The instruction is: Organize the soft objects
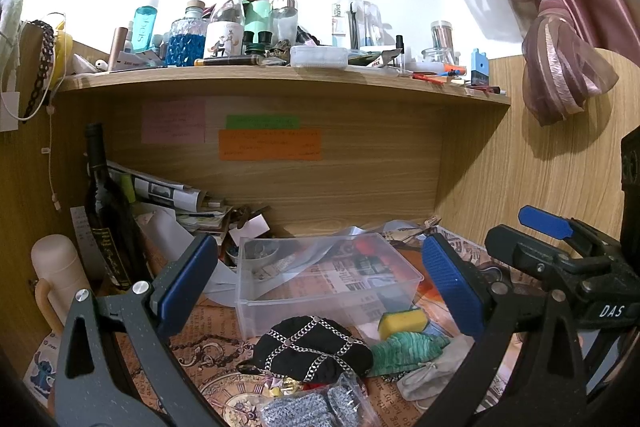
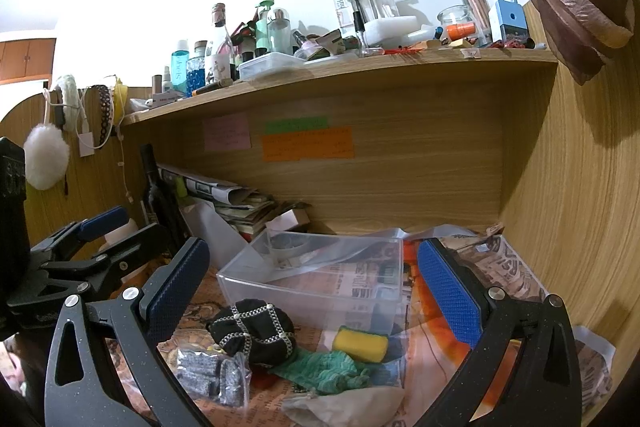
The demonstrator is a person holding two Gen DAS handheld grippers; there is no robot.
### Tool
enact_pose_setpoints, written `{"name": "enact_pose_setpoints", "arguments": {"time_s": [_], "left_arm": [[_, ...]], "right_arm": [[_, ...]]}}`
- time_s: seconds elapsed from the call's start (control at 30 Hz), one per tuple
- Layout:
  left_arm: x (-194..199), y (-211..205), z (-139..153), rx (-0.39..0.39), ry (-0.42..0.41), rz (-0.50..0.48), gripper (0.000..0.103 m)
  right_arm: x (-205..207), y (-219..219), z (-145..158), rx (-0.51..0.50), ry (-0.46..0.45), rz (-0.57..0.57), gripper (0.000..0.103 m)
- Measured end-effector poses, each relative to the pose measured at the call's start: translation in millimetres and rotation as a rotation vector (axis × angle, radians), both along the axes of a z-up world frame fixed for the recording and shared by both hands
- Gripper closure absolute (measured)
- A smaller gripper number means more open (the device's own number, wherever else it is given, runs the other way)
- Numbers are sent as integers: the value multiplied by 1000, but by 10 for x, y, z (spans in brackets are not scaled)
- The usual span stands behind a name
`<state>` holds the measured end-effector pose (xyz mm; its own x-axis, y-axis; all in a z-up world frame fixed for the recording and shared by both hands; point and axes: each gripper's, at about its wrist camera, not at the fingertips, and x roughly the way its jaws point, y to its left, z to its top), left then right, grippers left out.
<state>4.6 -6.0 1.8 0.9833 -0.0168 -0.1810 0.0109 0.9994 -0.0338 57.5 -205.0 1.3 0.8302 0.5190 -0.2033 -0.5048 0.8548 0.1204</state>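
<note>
Two hand-held grippers over a cluttered bench [image 1: 208, 323] under a wooden shelf [image 1: 280, 83]. Left hand-held gripper [image 1: 316, 287] spread wide, blue pads bare, gripping nothing; right hand-held gripper [image 2: 312, 291] likewise wide open and empty-handed.

Soft things heaped at the near edge: black chain-trimmed pouch [image 1: 312, 347], touching green knitted cloth [image 1: 404, 347] on its right; yellow sponge [image 1: 402, 321] just behind the cloth, against the front wall of a clear plastic bin [image 1: 320, 303]. Pale fabric bag [image 1: 432, 367] beside the cloth; grey knit pieces in a clear bag [image 1: 312, 407] nearest the camera, overlapping the pouch's front.

Around them: dark wine bottle [image 1: 104, 219] upright at left, leaning papers [image 1: 168, 195] behind it, cream flask [image 1: 60, 275] near the left wall. Shelf above crammed with bottles and jars. Pink curtain [image 1: 560, 47] knotted at right.
</note>
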Motion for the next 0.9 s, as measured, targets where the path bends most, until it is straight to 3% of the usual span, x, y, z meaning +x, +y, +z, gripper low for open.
{"name": "enact_pose_setpoints", "arguments": {"time_s": [0.9], "left_arm": [[-3,-14,-8,1,-2,3,0]], "right_arm": [[-35,37,12,7,0,4,0]]}}
